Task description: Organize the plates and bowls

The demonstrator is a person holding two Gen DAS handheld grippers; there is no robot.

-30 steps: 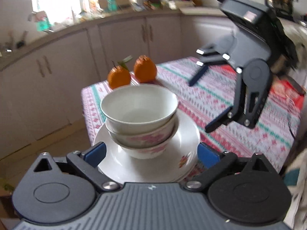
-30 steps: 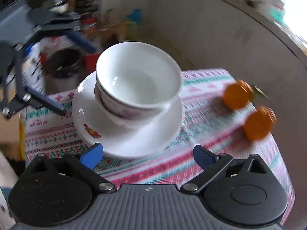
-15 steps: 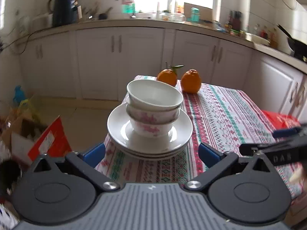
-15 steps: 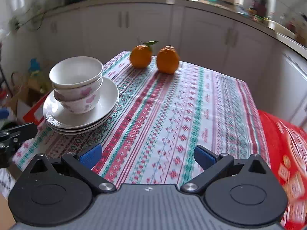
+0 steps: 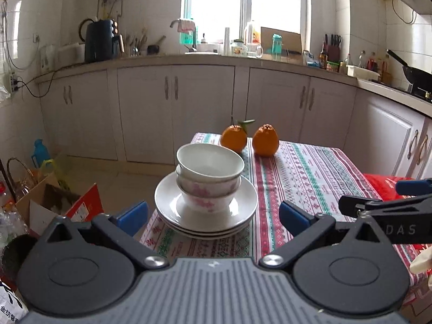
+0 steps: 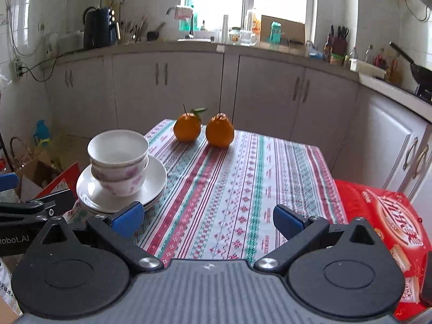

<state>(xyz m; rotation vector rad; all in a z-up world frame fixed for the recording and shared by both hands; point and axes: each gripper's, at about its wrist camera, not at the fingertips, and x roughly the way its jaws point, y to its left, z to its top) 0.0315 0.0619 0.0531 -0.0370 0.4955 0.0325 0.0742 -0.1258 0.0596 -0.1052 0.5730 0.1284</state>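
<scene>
Three nested white bowls point(image 5: 209, 178) with pink flowers stand upright on a stack of white plates point(image 5: 167, 208) at the near left corner of the table. The same bowls point(image 6: 118, 159) and plates point(image 6: 154, 181) show at the left in the right wrist view. My left gripper point(image 5: 213, 216) is open, pulled back in front of the stack, touching nothing. Further right over the tablecloth, my right gripper point(image 6: 208, 217) is open and holds nothing. Its fingers point(image 5: 378, 205) show at the right edge of the left wrist view.
Two oranges point(image 6: 203, 129) sit at the far end of the striped tablecloth point(image 6: 243, 183). A red bag point(image 6: 386, 213) lies at the table's right. Cardboard boxes point(image 5: 54, 199) and clutter stand on the floor left of the table. Kitchen cabinets point(image 5: 202, 113) run behind.
Both grippers have drawn back and levelled out from close over the stack. The bowls and plates look smaller now and have not moved on the table.
</scene>
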